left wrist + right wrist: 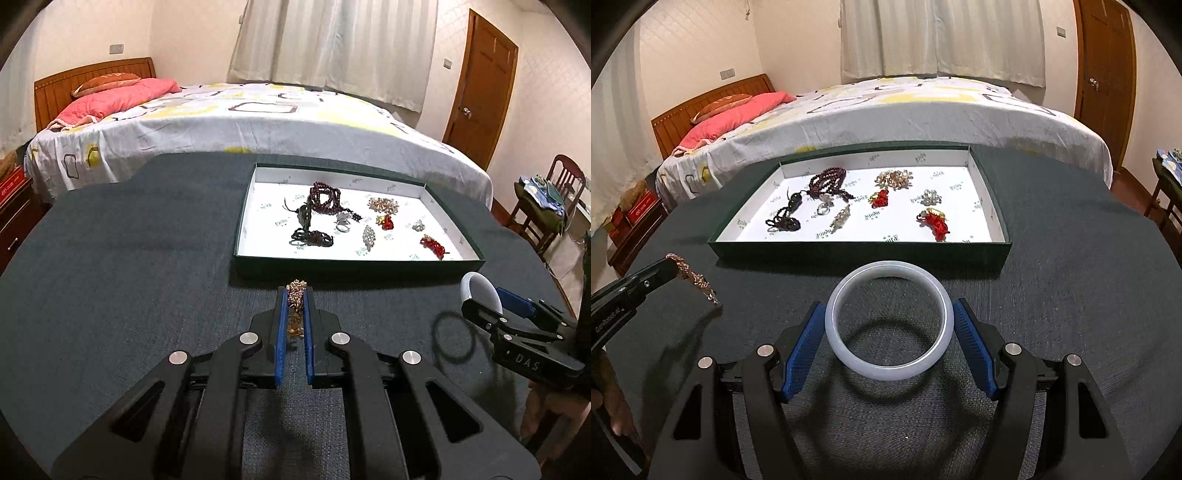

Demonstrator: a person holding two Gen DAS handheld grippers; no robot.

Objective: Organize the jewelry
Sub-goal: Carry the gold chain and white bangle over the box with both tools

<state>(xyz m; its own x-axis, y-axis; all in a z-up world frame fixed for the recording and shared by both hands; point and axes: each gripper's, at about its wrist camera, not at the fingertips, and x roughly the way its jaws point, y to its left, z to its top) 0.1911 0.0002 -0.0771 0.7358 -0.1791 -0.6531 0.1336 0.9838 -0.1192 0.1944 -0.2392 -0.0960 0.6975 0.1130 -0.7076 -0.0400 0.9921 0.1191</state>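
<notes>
My left gripper (295,295) is shut on a gold chain bracelet (296,291), held above the dark table just in front of the tray; the chain hangs from its tip in the right wrist view (692,277). My right gripper (888,310) is shut on a white jade bangle (849,356), held flat above the table; the bangle also shows in the left wrist view (480,288). A shallow green tray with a white inside (258,192) lies ahead and holds several pieces: dark bead strands (325,197), red knots (936,223), rings and brooches.
The table is covered in dark grey cloth (129,258). A bed (258,118) stands behind it, a wooden door (480,85) at the back right, a chair with clutter (546,206) at the right, a low cabinet (14,214) at the left.
</notes>
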